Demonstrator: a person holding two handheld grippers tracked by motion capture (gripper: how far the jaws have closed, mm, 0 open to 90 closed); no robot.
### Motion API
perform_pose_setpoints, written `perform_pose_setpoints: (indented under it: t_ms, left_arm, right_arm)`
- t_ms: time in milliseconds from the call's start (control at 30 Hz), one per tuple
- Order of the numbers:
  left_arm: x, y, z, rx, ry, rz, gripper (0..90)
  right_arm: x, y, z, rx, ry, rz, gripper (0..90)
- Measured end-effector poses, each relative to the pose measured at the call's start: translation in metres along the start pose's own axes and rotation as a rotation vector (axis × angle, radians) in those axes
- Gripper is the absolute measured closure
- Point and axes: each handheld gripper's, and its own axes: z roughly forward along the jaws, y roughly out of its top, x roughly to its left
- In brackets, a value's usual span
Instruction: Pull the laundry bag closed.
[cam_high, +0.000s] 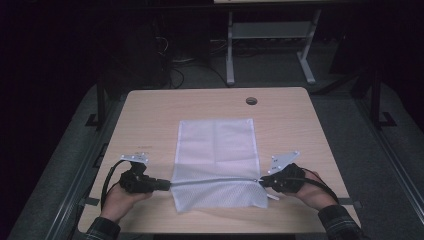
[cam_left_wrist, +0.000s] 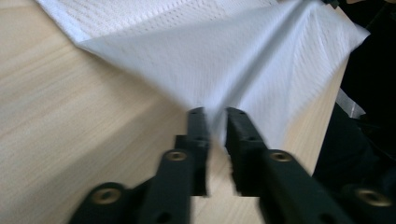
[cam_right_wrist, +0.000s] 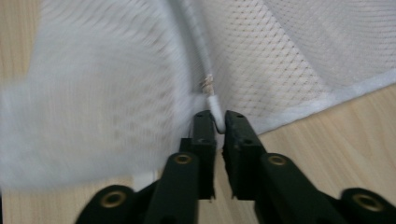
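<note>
A white mesh bag (cam_high: 215, 145) lies flat on the wooden table (cam_high: 145, 115), its near part raised into a taut ridge between my two grippers. At the bag's left edge, my left gripper (cam_high: 167, 184) pinches the cloth. In the left gripper view the fabric (cam_left_wrist: 224, 56) fans out in creases from between the narrow-set jaws of the left gripper (cam_left_wrist: 215, 114). My right gripper (cam_high: 261, 181) holds the bag's right edge. In the right gripper view the right gripper (cam_right_wrist: 219, 116) has its jaws set close on a white zipper end (cam_right_wrist: 214, 103) of the mesh bag (cam_right_wrist: 280, 56).
A round cable hole (cam_high: 251, 101) sits near the table's far edge. Behind the table stand the white legs of another desk (cam_high: 230, 50) with cables on the dark floor. The person's hands rest near the table's front edge.
</note>
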Motion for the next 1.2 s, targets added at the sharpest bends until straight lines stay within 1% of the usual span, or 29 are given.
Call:
perform_pose_setpoints:
  t_ms: [33, 100, 167, 233, 267, 333, 367, 400, 433, 467, 533, 567, 633, 667, 700, 733, 800, 833, 900, 933, 1000, 1033, 1100, 1167, 1200]
  left_arm:
    - [0.0, 0.0, 0.0, -0.003, 0.007, 0.004, 71.6]
    - [-0.001, 0.001, 0.0, -0.008, 0.018, 0.015, 64.4]
    - [-0.002, 0.002, -0.002, -0.011, 0.031, 0.034, 57.3]
    - [-0.003, 0.002, -0.003, -0.023, 0.052, 0.058, 50.1]
    - [-0.003, 0.002, -0.003, -0.021, 0.063, 0.066, 45.8]
    - [-0.004, 0.001, -0.004, -0.03, 0.087, 0.09, 39.5]
    - [-0.005, 0.001, -0.004, -0.031, 0.107, 0.108, 36.3]
    - [-0.006, 0.001, -0.005, -0.035, 0.114, 0.116, 33.4]
    - [-0.007, 0.001, -0.006, -0.041, 0.127, 0.128, 32.1]
    - [-0.007, 0.001, -0.007, -0.044, 0.146, 0.14, 29.2]
    - [-0.008, 0.0, -0.008, -0.043, 0.168, 0.16, 25.7]
    - [-0.007, -0.001, -0.009, -0.042, 0.184, 0.164, 23.4]
    - [-0.006, -0.002, -0.009, -0.04, 0.196, 0.166, 18.8]
    - [-0.006, -0.003, -0.01, -0.042, 0.214, 0.173, 16.4]
    - [-0.005, -0.004, -0.01, -0.042, 0.222, 0.178, 14.3]
    - [-0.005, -0.005, -0.011, -0.042, 0.231, 0.182, 13.4]
    - [-0.003, -0.007, -0.013, -0.05, 0.261, 0.197, 12.9]
    - [-0.002, -0.008, -0.014, -0.052, 0.28, 0.201, 12.6]
    - [0.001, -0.011, -0.016, -0.059, 0.301, 0.205, 12.4]
    - [0.003, -0.012, -0.018, -0.059, 0.314, 0.207, 12.4]
    - [0.006, -0.015, -0.019, -0.053, 0.334, 0.21, 12.4]
    - [0.007, -0.016, -0.02, -0.05, 0.346, 0.213, 12.4]
    - [0.01, -0.018, -0.02, -0.042, 0.357, 0.216, 12.5]
    - [0.012, -0.02, -0.021, -0.039, 0.374, 0.217, 12.7]
    - [0.013, -0.02, -0.021, -0.034, 0.385, 0.218, 12.8]
  right_arm:
    - [-0.001, -0.001, -0.001, -0.012, -0.006, 0.011, 72.9]
    - [-0.002, -0.002, -0.004, -0.038, -0.006, 0.033, 67.2]
    - [-0.002, -0.002, -0.007, -0.064, -0.01, 0.058, 56.8]
    - [-0.002, -0.002, -0.008, -0.074, -0.015, 0.082, 49.2]
    - [-0.002, -0.002, -0.008, -0.081, -0.019, 0.096, 44.3]
    - [-0.003, -0.003, -0.008, -0.089, -0.022, 0.119, 39.5]
    - [-0.003, -0.003, -0.008, -0.091, -0.023, 0.128, 37.4]
    - [-0.003, -0.004, -0.008, -0.095, -0.028, 0.142, 33.3]
    - [-0.003, -0.004, -0.008, -0.095, -0.035, 0.146, 30.7]
    - [-0.003, -0.004, -0.007, -0.1, -0.045, 0.161, 27.7]
    - [-0.005, -0.005, -0.007, -0.103, -0.054, 0.182, 24.1]
    - [-0.005, -0.006, -0.007, -0.109, -0.064, 0.2, 21.5]
    - [-0.007, -0.009, -0.009, -0.12, -0.094, 0.233, 18.5]
    - [-0.007, -0.01, -0.009, -0.13, -0.11, 0.25, 16.6]
    - [-0.009, -0.013, -0.01, -0.142, -0.129, 0.268, 15.2]
    - [-0.01, -0.014, -0.011, -0.15, -0.139, 0.277, 13.6]
    - [-0.013, -0.019, -0.012, -0.172, -0.168, 0.309, 13.0]
    - [-0.014, -0.02, -0.012, -0.179, -0.173, 0.323, 12.3]
    - [-0.018, -0.024, -0.012, -0.189, -0.199, 0.345, 9.2]
    - [-0.019, -0.025, -0.012, -0.191, -0.207, 0.347, 8.3]
    - [-0.022, -0.029, -0.011, -0.195, -0.241, 0.356, 6.5]
    - [-0.023, -0.03, -0.011, -0.198, -0.247, 0.362, 5.4]
    - [-0.026, -0.033, -0.011, -0.204, -0.268, 0.381, 3.8]
    - [-0.027, -0.035, -0.01, -0.209, -0.277, 0.392, 3.8]
    - [-0.028, -0.037, -0.01, -0.204, -0.286, 0.394, 3.8]
